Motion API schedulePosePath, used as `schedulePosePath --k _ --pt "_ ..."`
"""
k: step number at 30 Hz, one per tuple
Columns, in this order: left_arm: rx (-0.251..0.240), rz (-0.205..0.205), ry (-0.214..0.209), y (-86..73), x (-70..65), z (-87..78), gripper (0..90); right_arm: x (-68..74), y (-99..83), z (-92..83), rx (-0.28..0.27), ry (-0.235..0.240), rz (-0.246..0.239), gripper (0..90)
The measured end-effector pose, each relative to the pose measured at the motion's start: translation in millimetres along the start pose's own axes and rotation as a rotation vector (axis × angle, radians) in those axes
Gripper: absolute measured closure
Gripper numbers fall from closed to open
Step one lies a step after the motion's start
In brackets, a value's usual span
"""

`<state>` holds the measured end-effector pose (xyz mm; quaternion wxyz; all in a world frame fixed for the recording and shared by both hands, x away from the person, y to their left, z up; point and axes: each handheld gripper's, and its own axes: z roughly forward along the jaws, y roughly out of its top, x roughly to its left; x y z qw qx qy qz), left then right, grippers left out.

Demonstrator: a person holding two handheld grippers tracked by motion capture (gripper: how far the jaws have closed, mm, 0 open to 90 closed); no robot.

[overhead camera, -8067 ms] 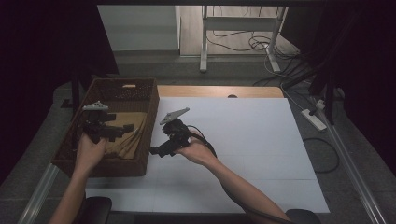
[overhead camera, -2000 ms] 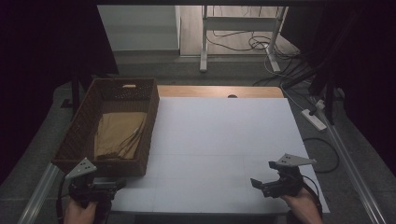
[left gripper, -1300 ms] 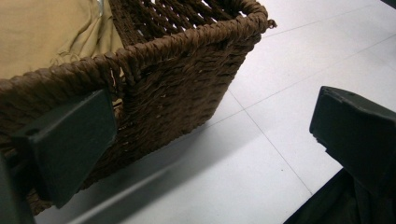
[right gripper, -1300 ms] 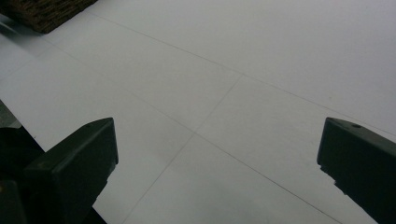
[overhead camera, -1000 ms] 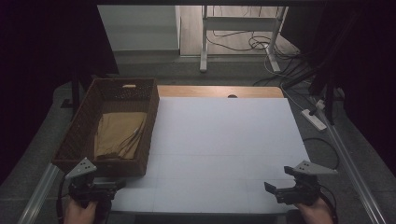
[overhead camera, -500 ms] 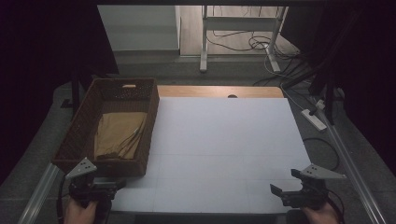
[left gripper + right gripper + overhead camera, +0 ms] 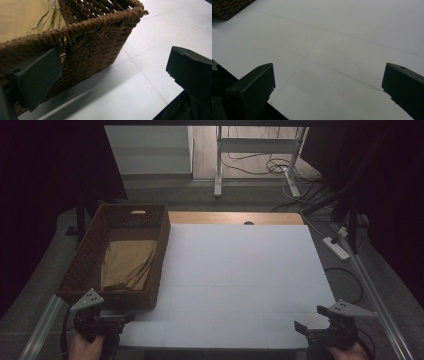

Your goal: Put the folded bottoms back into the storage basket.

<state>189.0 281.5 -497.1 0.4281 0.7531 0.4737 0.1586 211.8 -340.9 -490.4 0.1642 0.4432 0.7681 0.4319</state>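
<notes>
A brown wicker basket point(image 7: 162, 245) sits at the left of the white table point(image 7: 240, 280), a folded tan cloth point(image 7: 125, 265) lying inside it. The left tool point(image 7: 107, 320) hovers just before the basket's near corner, jaws wide and empty. The right tool point(image 7: 312, 330) is well apart at the table's near right edge, jaws wide and empty. Beyond the table, cables point(image 7: 260, 167) trail over a dim floor around a white stand point(image 7: 218, 165).

- Basket point(image 7: 120, 252): dark brown woven wicker
- Cloth point(image 7: 127, 265) inside it: plain mustard tan
- Table sheet point(image 7: 240, 280): white, with faint thin grid lines
- Table edge point(image 7: 235, 217): light orange-brown wood
- Left gripper point(image 7: 116, 319) and right gripper point(image 7: 309, 326): black, each with a grey plate
</notes>
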Motion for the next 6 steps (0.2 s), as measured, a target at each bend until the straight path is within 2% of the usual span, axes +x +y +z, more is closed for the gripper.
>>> schedulePosePath --k 6 --pt "-0.004 -0.004 -0.004 0.5 0.3 0.3 0.0 2.3 0.4 2.9 0.034 -0.014 -0.021 0.0"
